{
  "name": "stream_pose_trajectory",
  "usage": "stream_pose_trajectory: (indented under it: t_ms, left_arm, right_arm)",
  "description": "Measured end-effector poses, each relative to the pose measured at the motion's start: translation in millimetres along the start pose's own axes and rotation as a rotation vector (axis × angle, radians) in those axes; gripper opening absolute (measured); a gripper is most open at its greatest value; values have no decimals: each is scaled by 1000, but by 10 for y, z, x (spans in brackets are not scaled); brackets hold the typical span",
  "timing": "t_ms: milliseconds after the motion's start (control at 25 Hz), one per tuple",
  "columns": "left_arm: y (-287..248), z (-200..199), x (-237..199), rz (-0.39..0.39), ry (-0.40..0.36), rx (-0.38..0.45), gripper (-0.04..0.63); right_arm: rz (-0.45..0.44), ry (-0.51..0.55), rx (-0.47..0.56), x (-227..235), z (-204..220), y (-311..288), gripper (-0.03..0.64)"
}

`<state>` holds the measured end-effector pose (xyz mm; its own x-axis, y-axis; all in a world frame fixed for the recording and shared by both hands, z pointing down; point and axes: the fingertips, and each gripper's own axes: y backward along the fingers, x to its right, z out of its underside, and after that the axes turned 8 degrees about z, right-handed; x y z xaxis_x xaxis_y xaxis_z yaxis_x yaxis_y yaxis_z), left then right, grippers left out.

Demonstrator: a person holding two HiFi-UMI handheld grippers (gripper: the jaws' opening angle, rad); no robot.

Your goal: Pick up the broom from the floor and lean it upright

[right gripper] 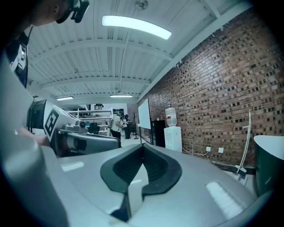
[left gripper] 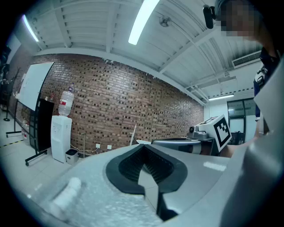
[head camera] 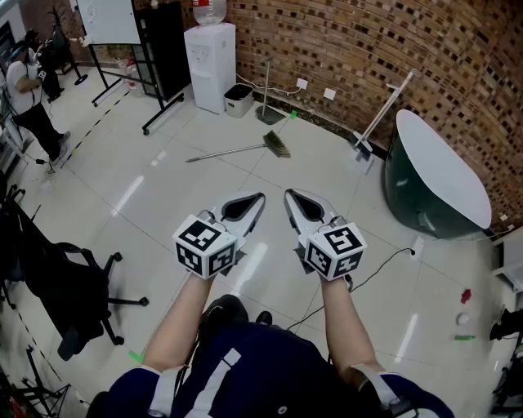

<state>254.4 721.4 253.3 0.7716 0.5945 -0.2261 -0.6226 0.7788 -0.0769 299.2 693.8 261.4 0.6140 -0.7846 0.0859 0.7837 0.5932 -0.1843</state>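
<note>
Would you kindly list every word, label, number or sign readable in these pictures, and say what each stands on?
No text can be read in any view.
Left marker cube and right marker cube: black-and-white square patterns only, no letters or numbers.
Water bottle: a red label, too small to read.
Whiteboard: looks blank.

Fig.: broom (head camera: 245, 149) lies flat on tiled floor (head camera: 163, 204) toward its brick-wall edge, bristle end near upright dustpan (head camera: 268, 113). L gripper (head camera: 260, 197) & R gripper (head camera: 288, 195) side by side, well short of broom, jaws together, nothing held. Water dispenser (head camera: 210, 65) & bin (head camera: 238, 100) at wall edge.
</note>
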Motion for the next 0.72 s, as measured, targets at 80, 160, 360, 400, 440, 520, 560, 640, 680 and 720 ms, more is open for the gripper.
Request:
stream_pose_trajectory:
  t_ms: [80, 160, 360, 400, 440, 520, 560, 640, 680, 720]
  left_arm:
    - [-11, 9, -101, -1, -3, -1, -3]
    - [-29, 20, -241, -2, -4, -1, -3]
    - [-140, 71, -773, -1, 16, 9, -3]
    - [-161, 92, -899, 2, 24, 9, -3]
    - [-177, 114, -1031, 5, 34, 8, -3]
    - [-202, 133, -1306, 11, 52, 10, -3]
    - [-213, 127, -1441, 15, 60, 13, -3]
    - [-236, 95, -1695, 24, 72, 15, -3]
    - [-249, 78, -1812, 29, 74, 13, -3]
    - [-265, 64, -1928, 33, 75, 9, -3]
  right_arm:
    - [1, 4, 3, 19, -2, -97, 3]
    - [3, 8, 2, 47, 8, -225, 3]
    - [10, 19, -17, 171, 76, -714, 3]
    - [12, 21, -22, 185, 84, -830, 3]
    - [14, 25, -27, 193, 87, -951, 3]
    - [17, 32, -36, 204, 74, -1208, 3]
    - [20, 34, -40, 215, 58, -1340, 3]
    - [30, 33, -48, 251, 15, -1598, 3]
    - [36, 30, -49, 274, -9, -1719, 3]
    - [41, 26, -49, 302, -32, -1837, 3]
